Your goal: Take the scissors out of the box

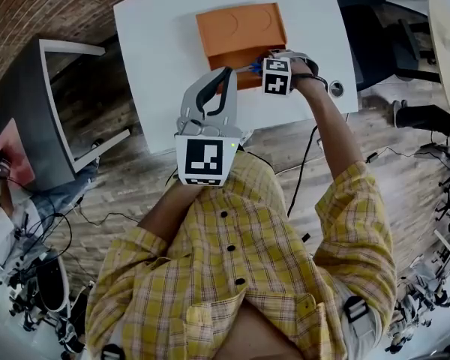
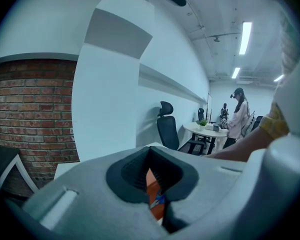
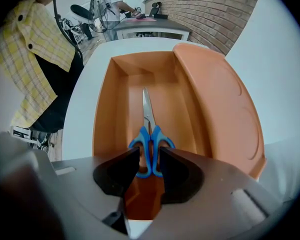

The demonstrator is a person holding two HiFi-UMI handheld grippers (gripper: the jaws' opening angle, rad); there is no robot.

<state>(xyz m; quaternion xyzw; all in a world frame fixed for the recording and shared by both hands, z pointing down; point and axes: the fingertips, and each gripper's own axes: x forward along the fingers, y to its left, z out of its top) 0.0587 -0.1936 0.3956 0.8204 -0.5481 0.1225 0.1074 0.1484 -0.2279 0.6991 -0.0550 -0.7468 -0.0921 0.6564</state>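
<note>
Jaws of the right hand-held gripper (image 3: 149,154) stand wide apart and grip nothing. It points down into the open orange plastic box (image 3: 102,124), and the two handle loops of the blue-handled steel scissors (image 3: 149,134) show in the gap between its dark pads. Whether the pads touch the loops cannot be told. The scissors lie closed and flat on the bottom of the box, along its long channel, with the blades pointing away from the hand-held gripper. The flat orange lid (image 3: 225,114), stamped with two shallow circles, lies folded open beside the tray, on its far side in the head view. The box rests about the middle of the white bench (image 1: 157,66).

The left hand-held gripper (image 1: 226,73) hovers just left of the right one and nearer to the person, over the near part of the bench. Its jaw tips are together with nothing between them, and a sliver of the orange box shows through the slot behind the tips. The person's yellow checked shirt (image 1: 247,261) fills the near part of the head view. The left gripper view looks past the bench to a red brick wall (image 2: 30,114), a black office chair (image 2: 167,126) and a round white table (image 2: 205,130) where another person stands.
</note>
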